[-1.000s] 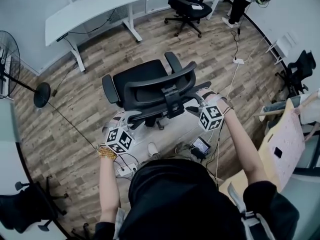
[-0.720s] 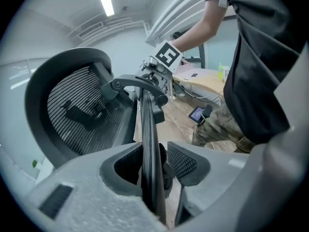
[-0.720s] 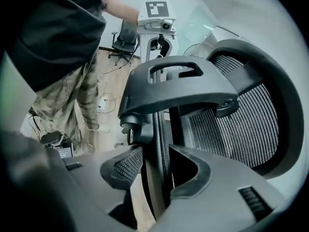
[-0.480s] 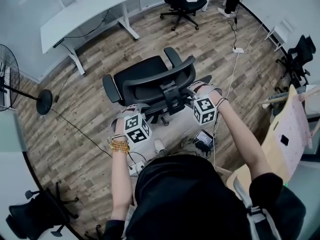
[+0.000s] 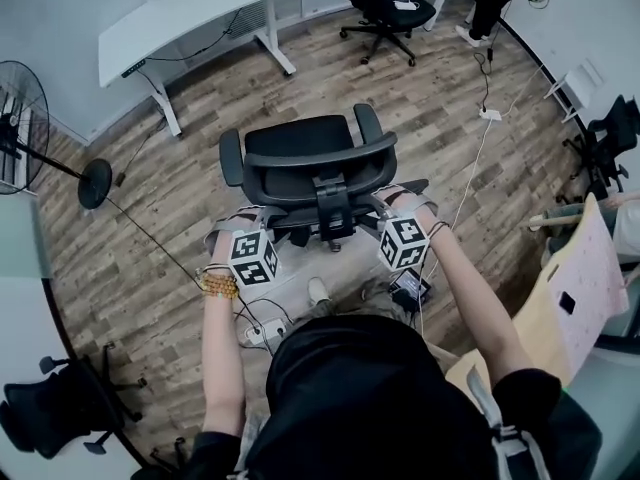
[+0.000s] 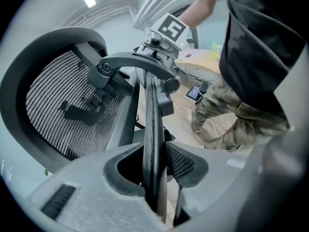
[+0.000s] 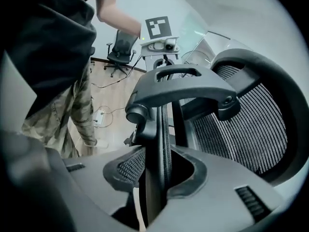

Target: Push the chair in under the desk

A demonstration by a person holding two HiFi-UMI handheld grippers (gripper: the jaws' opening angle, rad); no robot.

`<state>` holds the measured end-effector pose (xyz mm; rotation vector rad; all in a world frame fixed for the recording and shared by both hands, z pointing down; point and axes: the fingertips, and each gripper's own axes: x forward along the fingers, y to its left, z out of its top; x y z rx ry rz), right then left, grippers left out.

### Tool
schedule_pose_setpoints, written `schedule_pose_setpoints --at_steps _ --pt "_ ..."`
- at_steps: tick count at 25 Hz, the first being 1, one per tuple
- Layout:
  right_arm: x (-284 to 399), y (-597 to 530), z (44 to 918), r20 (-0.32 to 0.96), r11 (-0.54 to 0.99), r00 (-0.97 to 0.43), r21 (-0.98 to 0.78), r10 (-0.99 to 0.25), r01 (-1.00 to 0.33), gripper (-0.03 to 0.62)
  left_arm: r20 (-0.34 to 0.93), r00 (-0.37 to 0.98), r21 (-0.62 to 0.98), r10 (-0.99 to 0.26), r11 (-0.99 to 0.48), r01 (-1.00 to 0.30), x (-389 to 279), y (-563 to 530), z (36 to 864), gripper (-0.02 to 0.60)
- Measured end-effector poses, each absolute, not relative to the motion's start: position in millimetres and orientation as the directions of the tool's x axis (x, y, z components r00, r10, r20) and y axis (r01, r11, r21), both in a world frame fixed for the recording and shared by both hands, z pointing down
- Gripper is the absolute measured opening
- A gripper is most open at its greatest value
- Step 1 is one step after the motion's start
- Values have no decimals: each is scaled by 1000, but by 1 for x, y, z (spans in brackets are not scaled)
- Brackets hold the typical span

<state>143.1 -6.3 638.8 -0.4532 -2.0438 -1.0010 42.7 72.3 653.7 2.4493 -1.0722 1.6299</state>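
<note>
The black mesh office chair (image 5: 300, 146) stands on the wood floor with its backrest (image 5: 318, 163) toward me. The white desk (image 5: 200, 8) is farther back, across open floor. My left gripper (image 5: 248, 226) grips the backrest's left edge, my right gripper (image 5: 396, 202) its right edge. In the left gripper view the left gripper (image 6: 153, 163) has the thin backrest rim (image 6: 150, 129) pinched between its pads. In the right gripper view the right gripper (image 7: 157, 170) has its jaws closing onto the rim (image 7: 161, 144), pads touching it.
A standing fan (image 5: 20, 118) is at the left. A second black chair (image 5: 385, 3) and a person stand at the back right. A power strip with cables (image 5: 255, 333) lies by my feet. A wooden board (image 5: 570, 298) leans at the right.
The chair has turned so its backrest faces me squarely. My left gripper has come up onto the backrest's left edge, and the right gripper has closed on the right edge.
</note>
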Motion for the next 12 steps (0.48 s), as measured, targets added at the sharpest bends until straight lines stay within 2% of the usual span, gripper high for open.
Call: schedule_pose_setpoints --at_steps 12 --pt "131 5 641 794 629 -608 485 -26 607 123 822 167 -376 -544 -739 -559 31 83 655 132"
